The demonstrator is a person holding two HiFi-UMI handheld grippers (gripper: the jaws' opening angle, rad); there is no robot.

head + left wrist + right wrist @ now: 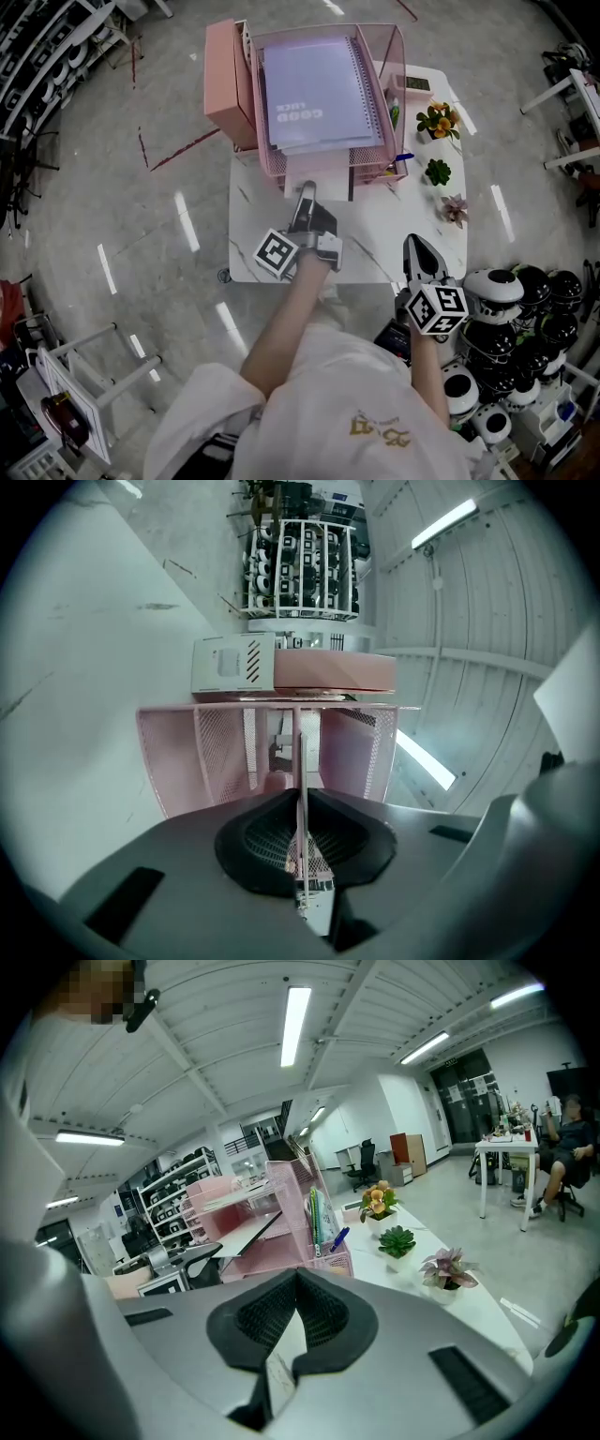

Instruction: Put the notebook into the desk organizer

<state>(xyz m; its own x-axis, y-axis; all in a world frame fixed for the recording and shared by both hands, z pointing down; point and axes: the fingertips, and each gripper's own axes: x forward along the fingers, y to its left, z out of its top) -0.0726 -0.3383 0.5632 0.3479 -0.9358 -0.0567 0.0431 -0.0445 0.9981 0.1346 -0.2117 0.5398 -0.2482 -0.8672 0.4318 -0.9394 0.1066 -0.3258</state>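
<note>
Notebook [319, 94] lies flat on the top tray of the pink mesh desk organizer [395, 66], spiral binding toward the right wall, cover facing up. It is free of both grippers. The organizer stands at the far edge of the white table [375, 246], with a pink box [223, 82] touching its left side.

Left gripper [305, 195] reaches to the organizer's front, below the notebook tray. Its own view shows the jaws a narrow slit apart, with a thin pink edge of the organizer running through the slit; mesh shows on both sides of that edge, so the pads are not clamped on it.

Right gripper [417, 247] hangs over the table's near right part, well apart from the organizer. Its jaws meet at the tips and hold nothing.

Right of the organizer, three small potted plants sit in a row: orange flowers [438, 118], a green succulent [437, 172] and a pinkish one [455, 208]. A blue pen [403, 157] sticks out of the organizer's right side compartment.
</note>
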